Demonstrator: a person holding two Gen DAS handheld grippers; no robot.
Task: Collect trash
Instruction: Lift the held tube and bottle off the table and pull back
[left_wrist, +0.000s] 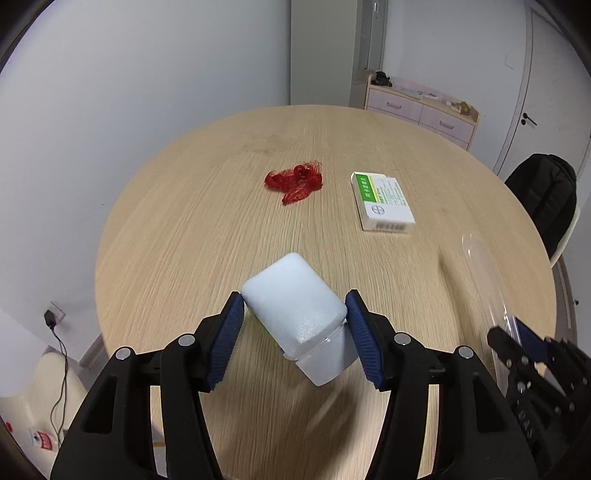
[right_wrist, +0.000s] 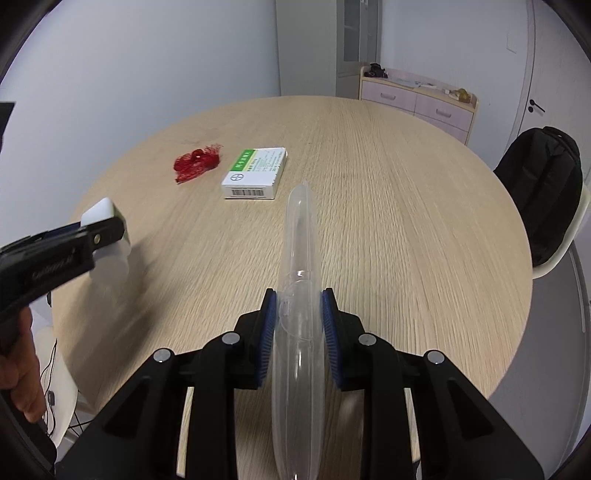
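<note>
**Blue-padded grippers both full; two pieces of trash left on the far side of the table**

Blue ribbed pads of the left gripper (left_wrist: 295, 314) press against both sides of a white, rounded rectangular plastic bottle (left_wrist: 295, 299), held tilted above the round pale-wood table (left_wrist: 184, 236). The right gripper (right_wrist: 298, 325) is narrowly clamped on a clear, curved plastic container (right_wrist: 299, 258), held edge-on with its long axis pointing forward, away from the fingers.

Two pieces still lie on the table, beyond both grippers. A crumpled red mesh net (left_wrist: 295, 181) sits ahead of the left gripper, slightly left of its centre line. A flat white and green cardboard medicine box (right_wrist: 255, 173) lies just right of the net, ahead and left of the right gripper, its long axis running roughly away from the fingers. No bin is visible. Judging by position, the net falls to the left hand and the box to the right, once each load is dropped.
</note>
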